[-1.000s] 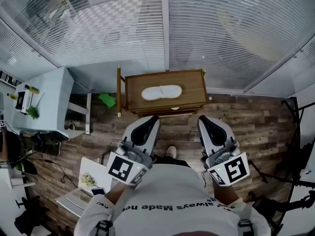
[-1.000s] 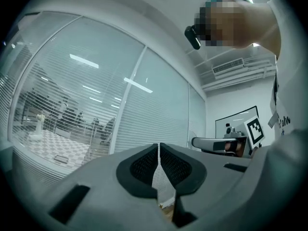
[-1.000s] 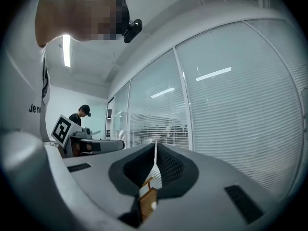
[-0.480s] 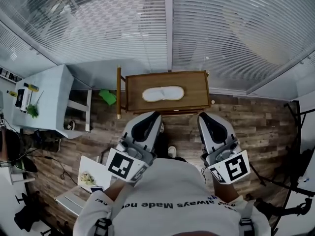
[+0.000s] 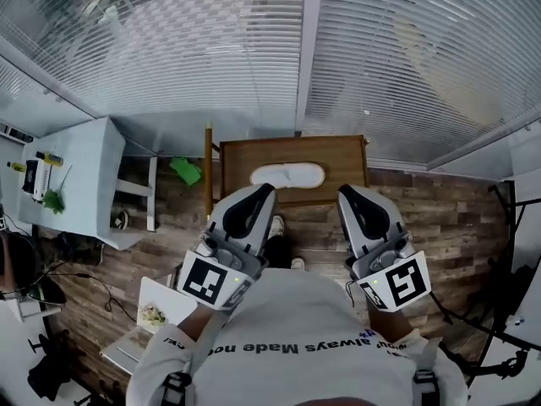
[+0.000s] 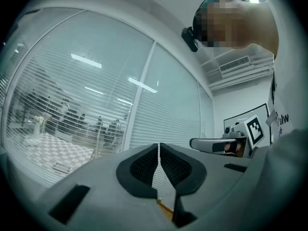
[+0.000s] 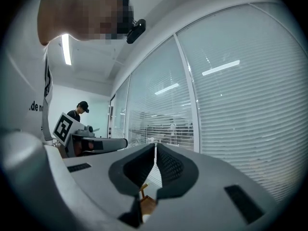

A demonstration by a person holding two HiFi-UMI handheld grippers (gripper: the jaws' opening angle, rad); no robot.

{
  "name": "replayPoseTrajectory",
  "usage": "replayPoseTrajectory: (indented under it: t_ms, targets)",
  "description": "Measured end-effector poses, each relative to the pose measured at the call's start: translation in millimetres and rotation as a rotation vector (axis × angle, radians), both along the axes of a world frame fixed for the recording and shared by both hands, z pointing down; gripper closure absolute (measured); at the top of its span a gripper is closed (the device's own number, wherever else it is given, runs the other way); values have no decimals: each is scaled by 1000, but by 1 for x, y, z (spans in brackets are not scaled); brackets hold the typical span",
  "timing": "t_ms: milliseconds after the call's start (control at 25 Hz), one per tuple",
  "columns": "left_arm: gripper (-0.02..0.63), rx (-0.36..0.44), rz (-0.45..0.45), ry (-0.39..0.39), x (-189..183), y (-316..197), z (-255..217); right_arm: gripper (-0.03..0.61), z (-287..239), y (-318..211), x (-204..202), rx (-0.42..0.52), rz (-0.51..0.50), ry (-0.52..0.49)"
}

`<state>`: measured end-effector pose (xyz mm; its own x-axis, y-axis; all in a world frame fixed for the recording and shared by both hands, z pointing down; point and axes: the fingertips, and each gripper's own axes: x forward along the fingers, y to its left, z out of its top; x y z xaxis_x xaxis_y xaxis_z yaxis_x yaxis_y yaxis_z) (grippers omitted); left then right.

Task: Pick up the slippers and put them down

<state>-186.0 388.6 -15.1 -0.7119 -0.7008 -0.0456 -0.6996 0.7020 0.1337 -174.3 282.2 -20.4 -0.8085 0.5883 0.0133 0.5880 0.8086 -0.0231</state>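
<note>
A pair of white slippers (image 5: 287, 175) lies side by side on a low brown wooden table (image 5: 342, 155) in front of a glass wall with blinds, in the head view. My left gripper (image 5: 256, 194) and right gripper (image 5: 348, 194) are held level at waist height, just short of the table's near edge. Both are shut with nothing between their black pads. In the left gripper view the shut left gripper (image 6: 159, 150) points at the blinds, and the right gripper's body (image 6: 216, 145) shows at the right. The right gripper view has its shut gripper (image 7: 155, 152) and a sliver of table (image 7: 148, 202) below.
A pale blue desk (image 5: 72, 172) with small items stands at the left. A green object (image 5: 184, 171) lies on the wood floor beside the table. A white case (image 5: 148, 315) sits at lower left. A black stand (image 5: 507, 218) is at the right. A person (image 7: 79, 110) stands far off.
I have stepped closer to the table: both grippers moved forward together, and their tips now overlap its near edge in the head view. Both stayed shut.
</note>
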Motion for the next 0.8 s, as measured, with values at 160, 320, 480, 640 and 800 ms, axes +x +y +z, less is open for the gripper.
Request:
replayPoseTrajectory:
  t_ms: [160, 320, 480, 640, 800]
  targets:
    - [594, 9, -1, 2, -44, 17, 0, 560, -2, 17, -43, 7, 3, 2]
    - [594, 12, 6, -2, -81, 29, -4, 560, -6, 31, -79, 13, 9, 0]
    - [594, 19, 17, 1, -114, 42, -2, 560, -7, 46, -114, 19, 15, -2]
    - [594, 19, 41, 19, -139, 44, 4, 560, -4, 51, -138, 25, 27, 1]
    - [594, 11, 42, 32, -156, 45, 9, 560, -3, 51, -154, 31, 31, 3]
